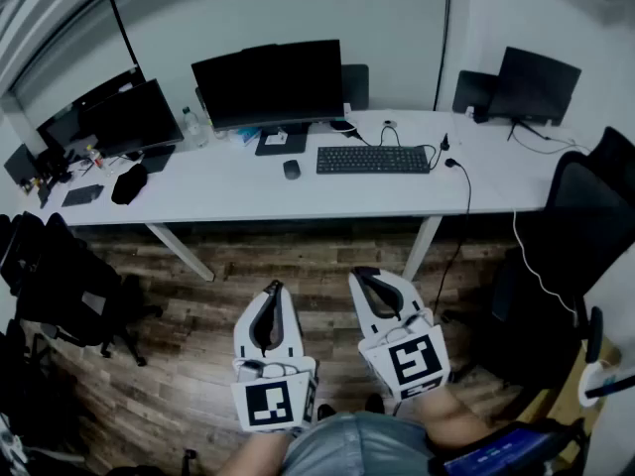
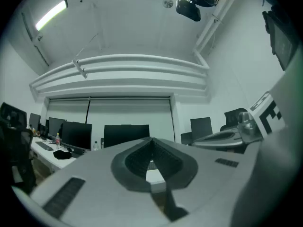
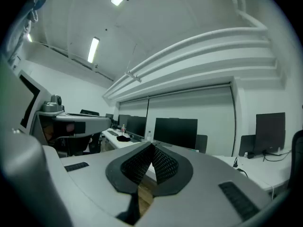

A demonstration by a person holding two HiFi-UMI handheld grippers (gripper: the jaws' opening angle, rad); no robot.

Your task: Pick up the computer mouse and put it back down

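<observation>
white desk (image 1: pixel 248 191): mouse (image 1: pixel 291 170) well beyond us.
left tool (image 1: pixel 273 288), right tool (image 1: pixel 362 274): closed, empty.
risk: we shove the mouse with closed jaws.

place: office | shown by: long white desk (image 1: pixel 238 191) — monitors (image 1: pixel 268 82), keyboard (image 1: pixel 373 160), black swivel chairs (image 1: pixel 60 276)

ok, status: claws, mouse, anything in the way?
Left claw shut, empty; right claw shut, empty. Mouse untouched on desk, left of keyboard. Both claws held short of desk; nothing blocking.
</observation>
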